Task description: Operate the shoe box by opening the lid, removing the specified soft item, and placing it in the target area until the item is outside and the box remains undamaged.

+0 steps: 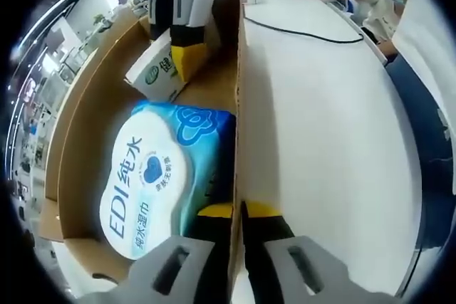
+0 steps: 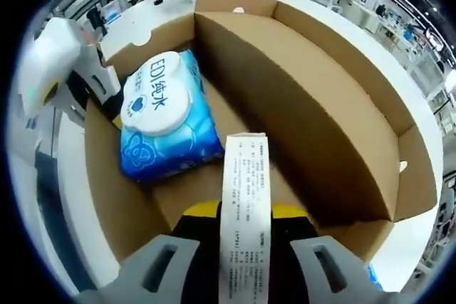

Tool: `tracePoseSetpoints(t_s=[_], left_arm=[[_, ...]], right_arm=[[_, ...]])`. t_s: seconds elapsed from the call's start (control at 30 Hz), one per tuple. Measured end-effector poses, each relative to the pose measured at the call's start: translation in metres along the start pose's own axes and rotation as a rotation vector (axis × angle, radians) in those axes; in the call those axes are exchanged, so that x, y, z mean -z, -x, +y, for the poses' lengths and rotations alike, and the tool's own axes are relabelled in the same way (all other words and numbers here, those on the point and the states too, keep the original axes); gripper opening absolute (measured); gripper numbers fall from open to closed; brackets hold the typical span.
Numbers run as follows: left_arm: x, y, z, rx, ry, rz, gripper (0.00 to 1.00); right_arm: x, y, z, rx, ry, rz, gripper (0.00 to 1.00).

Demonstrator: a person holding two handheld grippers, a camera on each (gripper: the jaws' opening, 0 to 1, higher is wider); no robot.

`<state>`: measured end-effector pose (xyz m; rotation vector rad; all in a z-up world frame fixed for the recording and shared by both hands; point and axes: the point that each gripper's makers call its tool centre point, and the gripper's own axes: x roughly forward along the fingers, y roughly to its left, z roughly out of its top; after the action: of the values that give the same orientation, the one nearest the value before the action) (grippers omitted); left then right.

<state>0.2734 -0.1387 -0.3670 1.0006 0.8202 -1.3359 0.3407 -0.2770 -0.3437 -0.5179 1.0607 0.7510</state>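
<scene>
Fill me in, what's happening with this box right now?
A person works an open cardboard shoe box with two handheld grippers. The left gripper is clamped on the box's side wall. The right gripper grips a small white carton over the box. A blue wet-wipes pack lies inside.

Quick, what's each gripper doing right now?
Left gripper: shut on the box wall.
Right gripper: shut on the small white carton.

A: What can't be made out?
B: The small carton (image 2: 246,222) runs off the right gripper view's bottom edge, its fine print too small to read.
A: Anything hidden?
B: The wet wipes pack (image 1: 165,176) sits partly behind the box wall (image 1: 237,140)
</scene>
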Motion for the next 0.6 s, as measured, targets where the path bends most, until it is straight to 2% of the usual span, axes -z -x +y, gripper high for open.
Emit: tracePoseSetpoints(t_s=[0.6], left_arm=[[0.001, 0.0, 0.001, -0.003, -0.006, -0.001, 0.02]], right_arm=[[-0.027, 0.033, -0.006, 0.05, -0.012, -0.067, 0.22]])
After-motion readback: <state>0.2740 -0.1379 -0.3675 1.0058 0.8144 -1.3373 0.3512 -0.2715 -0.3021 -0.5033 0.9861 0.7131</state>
